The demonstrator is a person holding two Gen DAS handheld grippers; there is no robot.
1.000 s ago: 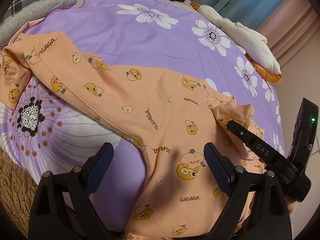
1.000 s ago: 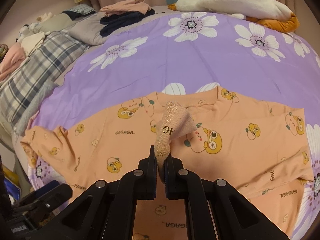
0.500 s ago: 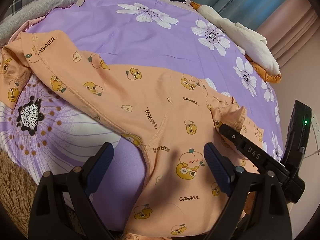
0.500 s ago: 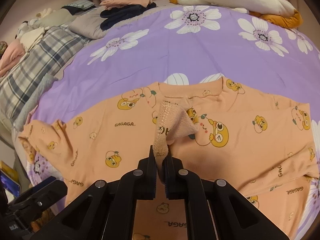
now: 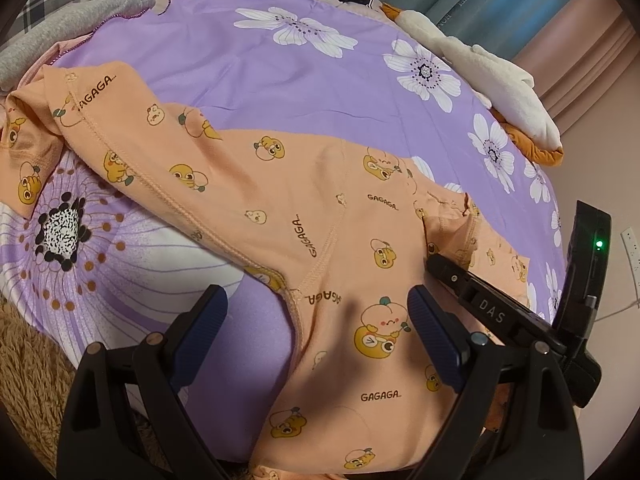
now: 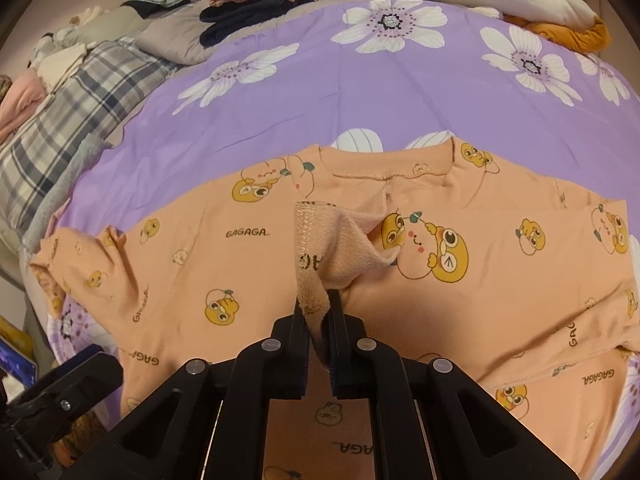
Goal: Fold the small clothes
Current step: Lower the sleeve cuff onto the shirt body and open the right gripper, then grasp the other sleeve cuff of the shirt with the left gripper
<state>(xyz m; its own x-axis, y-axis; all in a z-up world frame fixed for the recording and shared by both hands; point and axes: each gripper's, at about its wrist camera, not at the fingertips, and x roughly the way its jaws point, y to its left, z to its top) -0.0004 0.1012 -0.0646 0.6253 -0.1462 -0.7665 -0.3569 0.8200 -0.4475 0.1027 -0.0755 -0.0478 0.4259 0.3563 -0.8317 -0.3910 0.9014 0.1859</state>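
The left gripper (image 5: 316,320) hangs over the orange shirt (image 5: 320,220) with its jaws spread wide and nothing between the pads. Under the gap lies the armpit seam, and the sleeve (image 5: 132,160) runs away from the left jaw over the purple flowered bedcover (image 5: 300,92). This hand has not changed in the last second.

The right gripper (image 6: 318,320) has its jaws pressed together on a strip of the shirt's hem (image 6: 316,264), which stands up in front of the tips with its inner side showing. The collar (image 6: 384,172) lies beyond it. Compared with a second ago, the pinched hem has come closer to the collar and more of the body lies flat under the jaws. This probably means the bottom-to-top fold is underway, but not yet laid down.
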